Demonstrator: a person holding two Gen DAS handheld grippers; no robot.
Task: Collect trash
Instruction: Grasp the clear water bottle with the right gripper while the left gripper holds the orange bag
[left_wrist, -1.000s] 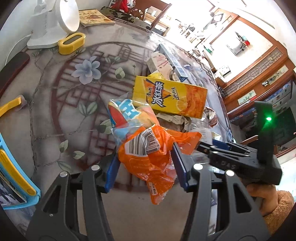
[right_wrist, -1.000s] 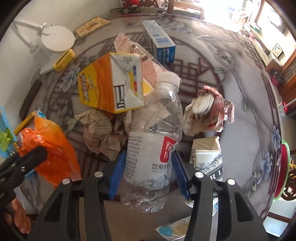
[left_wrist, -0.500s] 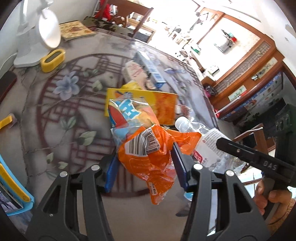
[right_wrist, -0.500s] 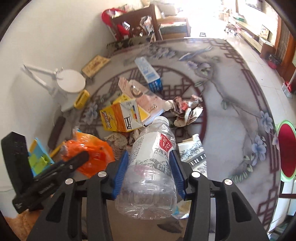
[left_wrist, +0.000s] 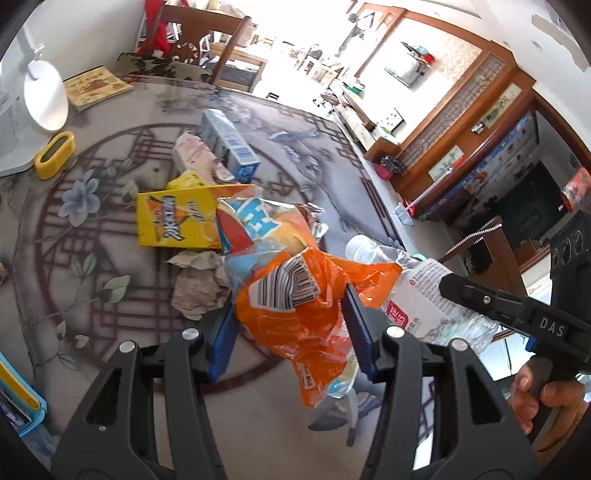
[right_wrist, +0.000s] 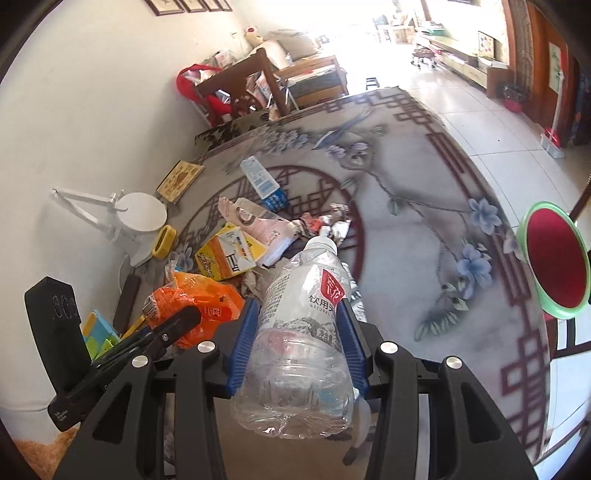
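My left gripper (left_wrist: 291, 326) is shut on a crumpled orange snack bag (left_wrist: 299, 314) and holds it above the table. My right gripper (right_wrist: 297, 350) is shut on a clear plastic water bottle (right_wrist: 303, 332) with a red and white label, cap pointing away from me. In the left wrist view the bottle (left_wrist: 417, 295) hangs at the right, in the right gripper. On the table below lie a yellow drink carton (left_wrist: 173, 221), a blue and white box (left_wrist: 232, 144), a pink carton (right_wrist: 266, 229) and crumpled paper (left_wrist: 199, 291).
A white desk lamp (right_wrist: 136, 214) and a yellow tape holder (left_wrist: 55, 155) stand at the table's left by the wall. A book (left_wrist: 96, 86) lies at the far end near a wooden chair (right_wrist: 255, 85). A red and green round stool (right_wrist: 554, 262) sits right of the table.
Both grippers have risen from the table with their loads. The right one lifted the bottle off the pile and rolled; the table and trash now look farther below.
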